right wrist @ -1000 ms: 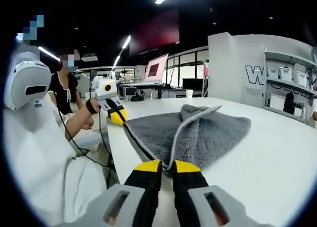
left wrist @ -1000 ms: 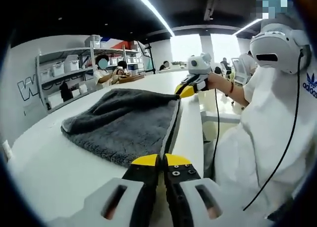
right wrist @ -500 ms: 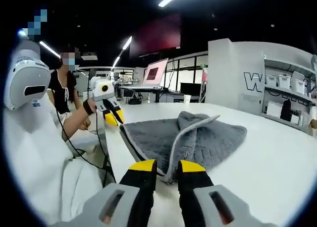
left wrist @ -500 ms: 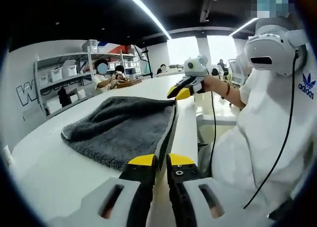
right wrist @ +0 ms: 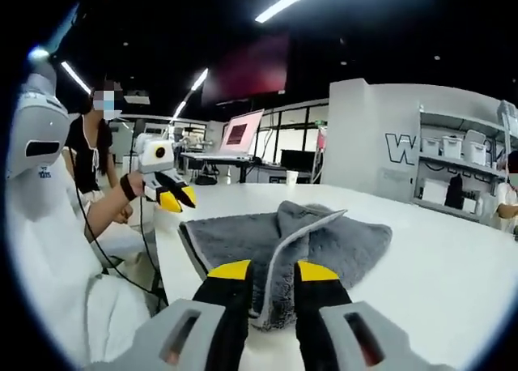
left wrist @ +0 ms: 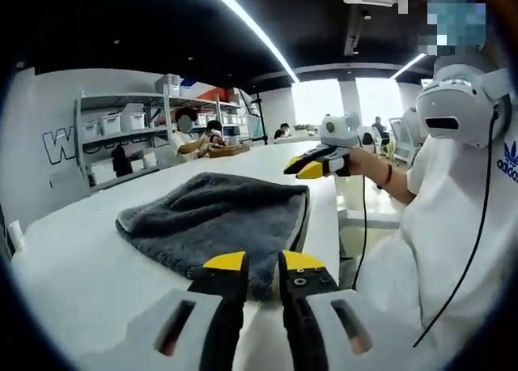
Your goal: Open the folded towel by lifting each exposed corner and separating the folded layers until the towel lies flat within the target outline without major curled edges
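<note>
Rising from six o'clock in the left gripper view, the left tongs (left wrist: 261, 262) stand with yellow-tipped jaws apart, gripping nothing, their tips just over the near edge of the folded dark grey plush towel (left wrist: 218, 217). The towel lies on the white worktop (left wrist: 73, 249), its bound edge running toward one o'clock. Beyond it, at two o'clock, the right tongs (left wrist: 310, 164) hang above the worktop with jaws parted. In the right gripper view, the right tongs (right wrist: 273, 270) straddle a raised fold of the towel (right wrist: 299, 237) without clamping it; the left tongs (right wrist: 174, 199) hover at ten o'clock. White shelves with bins (right wrist: 457, 164) stand far off at three o'clock.
</note>
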